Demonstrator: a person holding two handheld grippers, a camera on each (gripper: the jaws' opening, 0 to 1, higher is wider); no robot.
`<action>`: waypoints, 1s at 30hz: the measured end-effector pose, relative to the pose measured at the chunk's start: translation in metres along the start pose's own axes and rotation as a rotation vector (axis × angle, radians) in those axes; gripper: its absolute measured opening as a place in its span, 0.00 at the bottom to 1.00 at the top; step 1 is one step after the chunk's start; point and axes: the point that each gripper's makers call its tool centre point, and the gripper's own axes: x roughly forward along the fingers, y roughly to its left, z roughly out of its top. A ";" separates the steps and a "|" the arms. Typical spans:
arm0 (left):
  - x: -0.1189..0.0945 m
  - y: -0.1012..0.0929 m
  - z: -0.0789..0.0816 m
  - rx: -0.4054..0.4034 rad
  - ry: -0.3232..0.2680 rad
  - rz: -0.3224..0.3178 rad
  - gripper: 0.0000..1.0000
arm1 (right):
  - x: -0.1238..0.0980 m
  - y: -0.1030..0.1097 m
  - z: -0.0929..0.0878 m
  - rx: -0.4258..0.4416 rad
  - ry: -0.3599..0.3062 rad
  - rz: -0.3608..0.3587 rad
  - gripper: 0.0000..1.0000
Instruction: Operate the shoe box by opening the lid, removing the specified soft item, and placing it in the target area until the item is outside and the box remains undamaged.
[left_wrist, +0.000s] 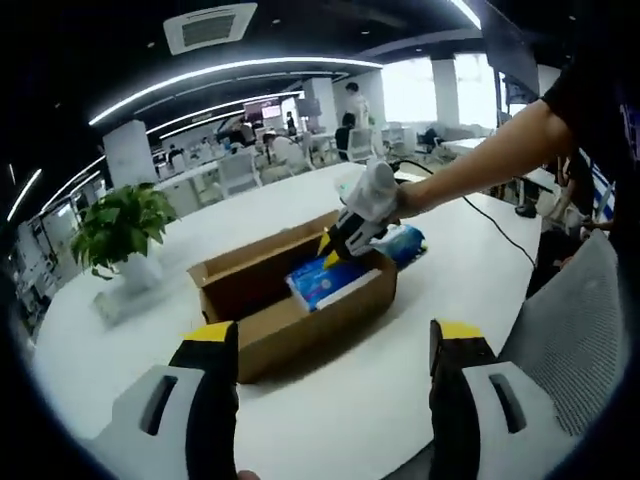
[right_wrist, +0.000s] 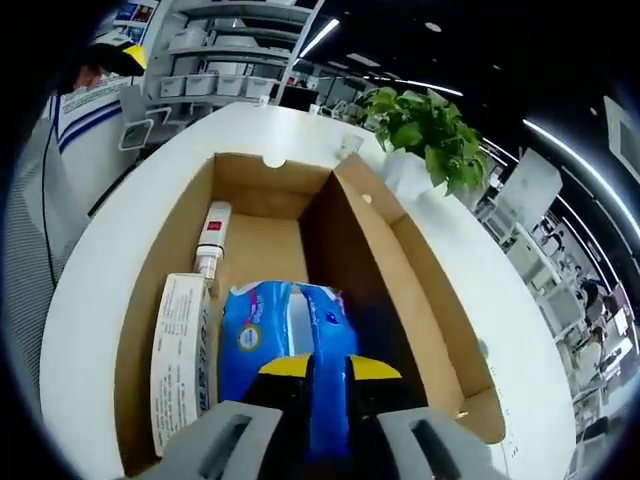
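Box: the box (left_wrist: 300, 300) sits open on the white table (left_wrist: 330, 420), its lid (right_wrist: 400, 270) folded back toward 2 o'clock in the right gripper view; the opening step looks done.
Soft item: a blue pack (right_wrist: 285, 335) lies inside the box, at the 6 o'clock end in the right gripper view; it shows as a blue patch (left_wrist: 325, 280) over the box wall in the left gripper view.
Other contents: a flat white carton (right_wrist: 180, 360) lies just at 9 o'clock of the pack, and a small white tube (right_wrist: 212, 235) at 11 o'clock.
Right gripper: the right gripper (right_wrist: 315, 390) has its jaws clenched on the near edge of the pack; in the left gripper view it (left_wrist: 345, 235) reaches down into the box from 2 o'clock.
Left gripper: the left gripper (left_wrist: 335, 345) hangs clear of the box at its 6 o'clock side, jaws spread wide, holding nothing.
Plant: a potted plant (left_wrist: 120, 230) stands on the table at 9 o'clock of the box.
Progress: judged about halfway; lid off, pack grasped but not yet lifted out.
Left to do: raise the pack clear of the walls and set it on the table; I cannot tell where the target area is.
Box condition: no tear or crush visible.
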 end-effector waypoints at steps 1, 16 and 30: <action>-0.002 -0.002 -0.003 -0.018 -0.011 0.002 0.78 | 0.002 0.000 -0.001 0.001 0.002 -0.004 0.08; -0.011 -0.003 -0.036 -0.025 0.043 0.046 0.78 | 0.001 -0.002 0.003 -0.036 0.011 -0.038 0.00; -0.009 -0.004 -0.045 0.000 0.040 0.060 0.81 | -0.023 -0.004 0.029 -0.079 -0.048 -0.064 0.00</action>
